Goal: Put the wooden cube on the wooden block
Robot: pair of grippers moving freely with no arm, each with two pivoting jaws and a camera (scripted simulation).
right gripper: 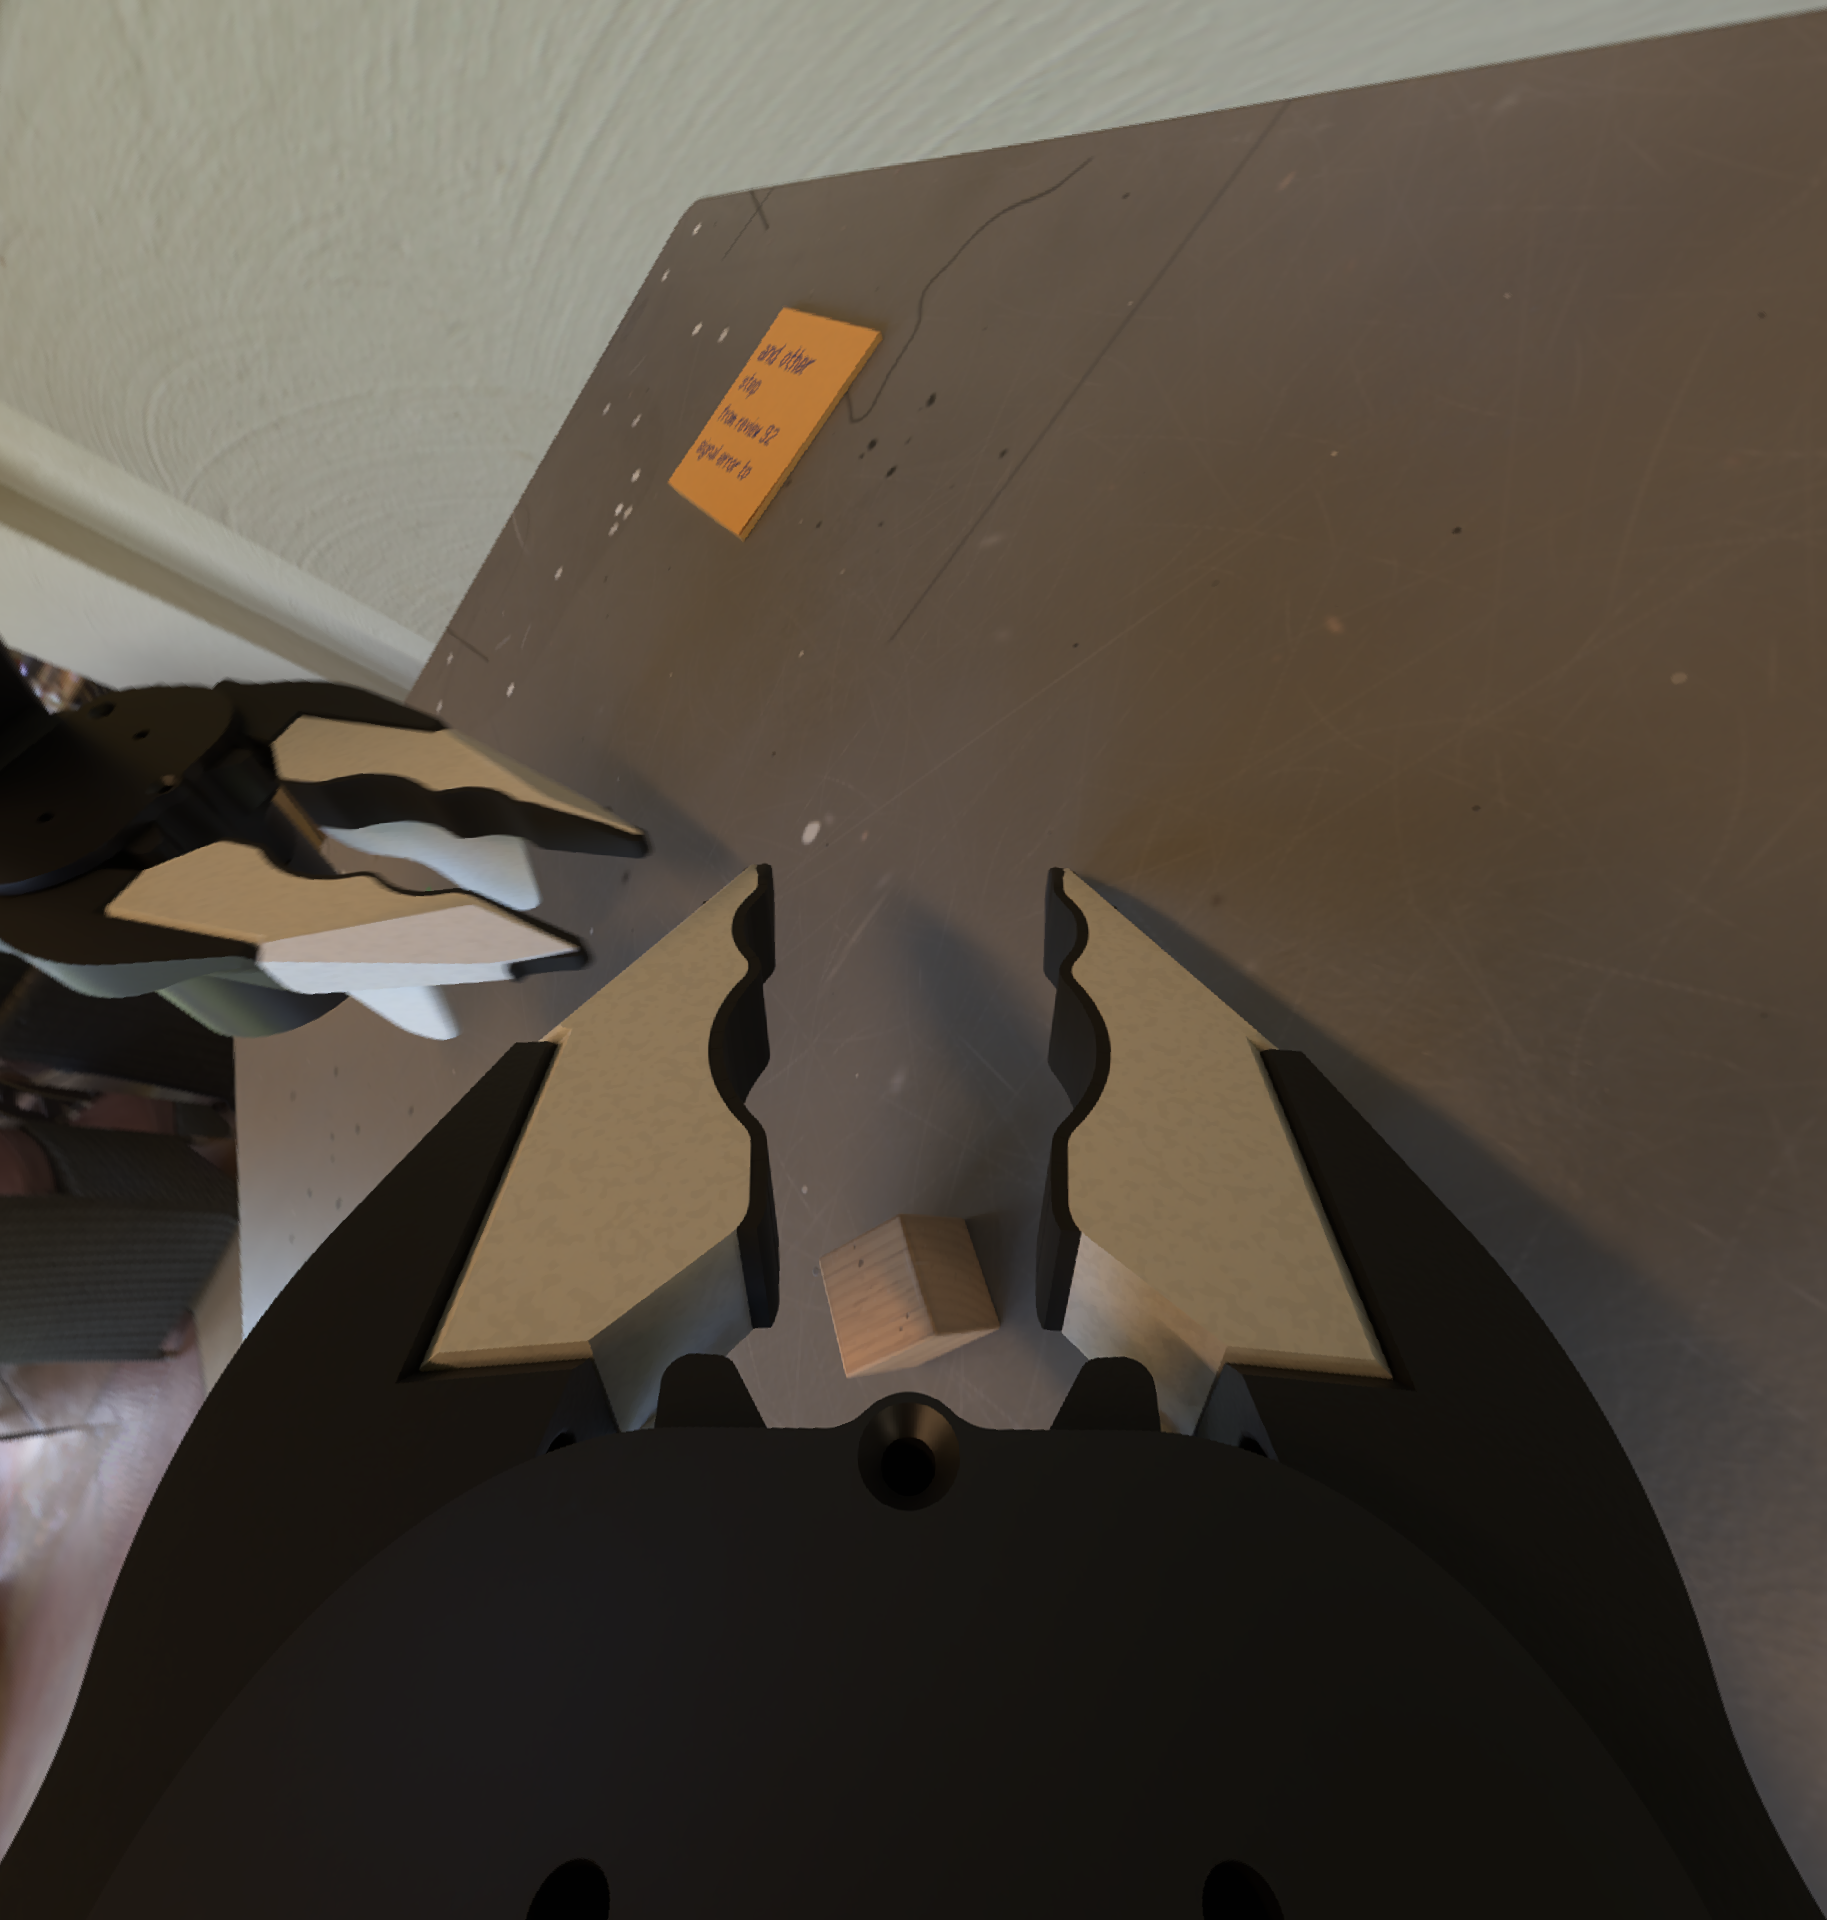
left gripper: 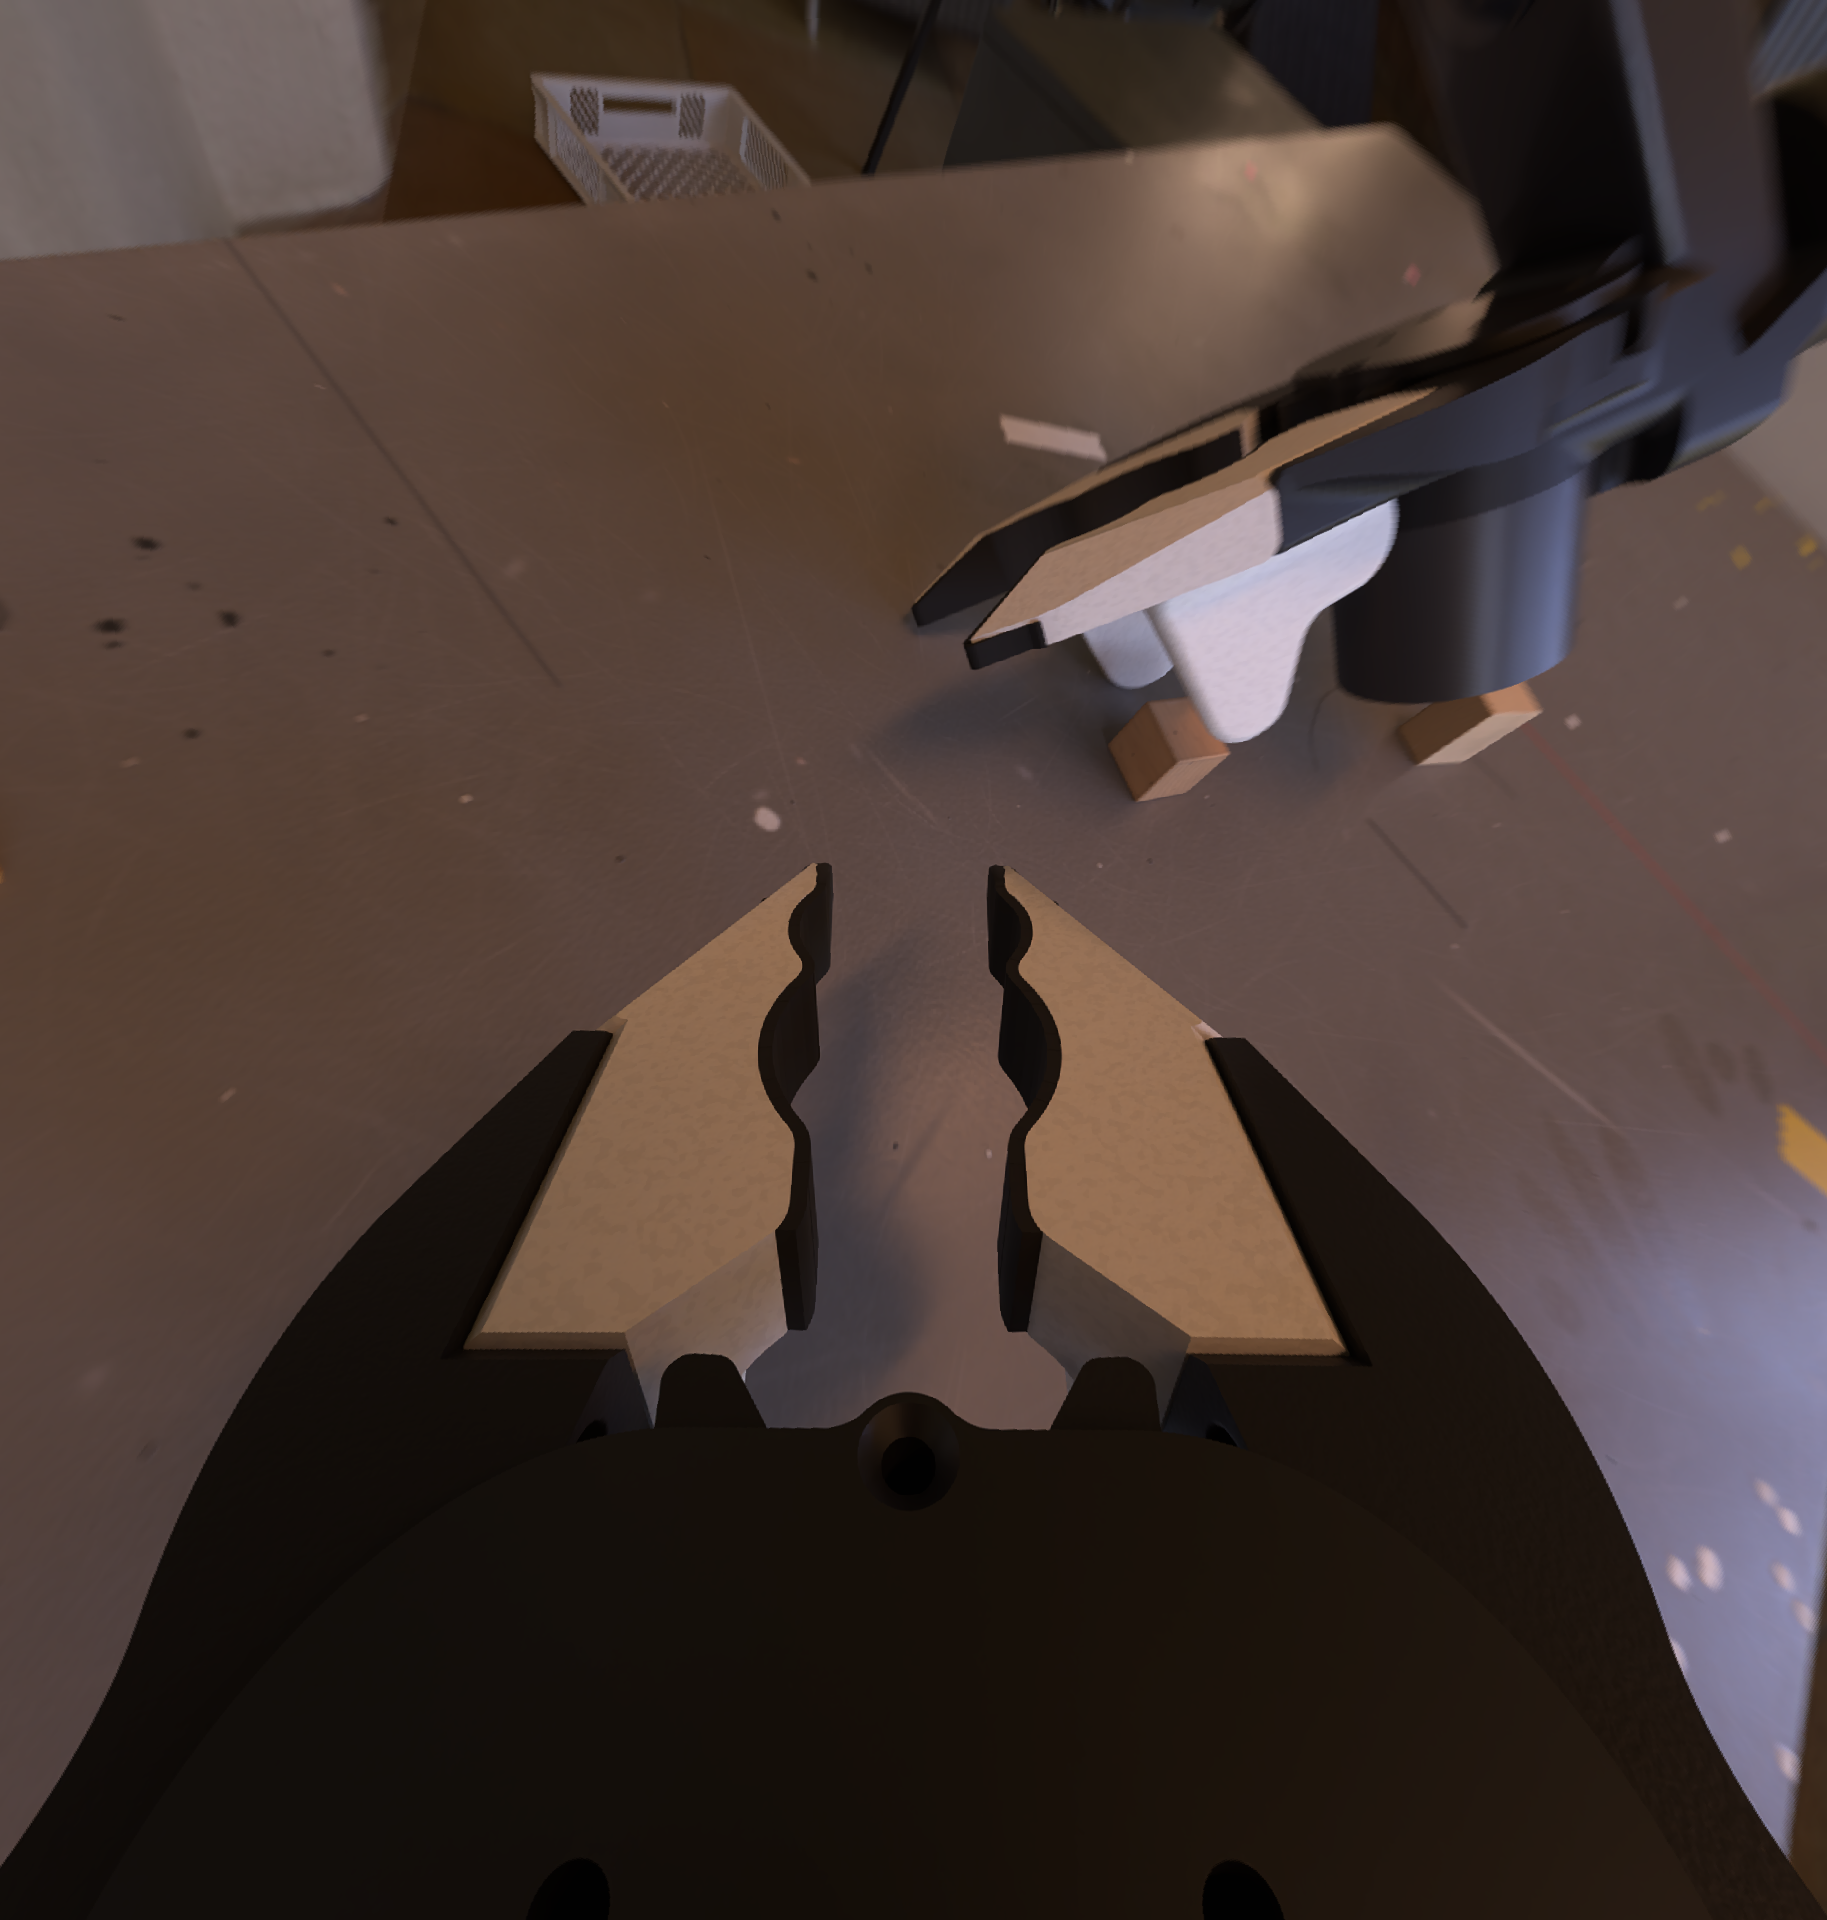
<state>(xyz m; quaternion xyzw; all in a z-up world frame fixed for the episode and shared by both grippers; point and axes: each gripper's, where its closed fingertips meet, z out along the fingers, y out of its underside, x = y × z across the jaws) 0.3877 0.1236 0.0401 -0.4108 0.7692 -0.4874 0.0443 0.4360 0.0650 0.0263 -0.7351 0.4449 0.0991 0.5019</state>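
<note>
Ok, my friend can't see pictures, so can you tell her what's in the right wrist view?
The right gripper hangs open above a grey table, and a small wooden cube lies on the table between its fingers, untouched. Farther off lie an orange card with writing and, at left, the open left gripper.

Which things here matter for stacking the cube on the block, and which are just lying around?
For the job:
wooden cube, on the table under the open right gripper
wooden block, partly hidden behind that gripper
left gripper, open and empty

Lying about:
orange note
white basket beyond the table
white scrap
</note>
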